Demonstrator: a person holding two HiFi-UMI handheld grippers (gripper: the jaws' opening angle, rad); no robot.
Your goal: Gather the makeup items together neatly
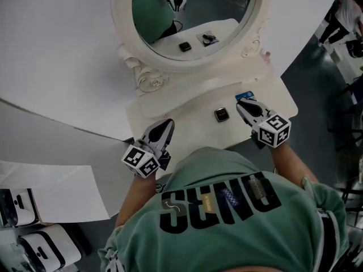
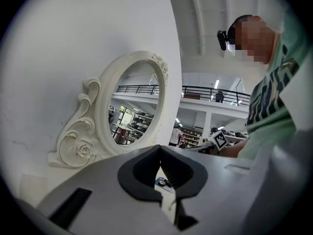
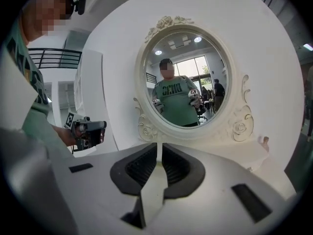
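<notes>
Both my grippers are clenched and empty. The left gripper (image 1: 167, 123) has its tips meeting, and the right gripper (image 1: 241, 102) shows only a thin slit between its pads. The dark square compact (image 1: 222, 114) lies on the vanity top (image 1: 170, 109) just beside the right jaws, on their inner side, and well apart from the left ones. A blue item (image 1: 245, 94) peeks out at the right tips. I judge gathering not yet begun. I'd spread the right jaws first, straddle the compact squarely and low, and only then slide it toward the blue item.
</notes>
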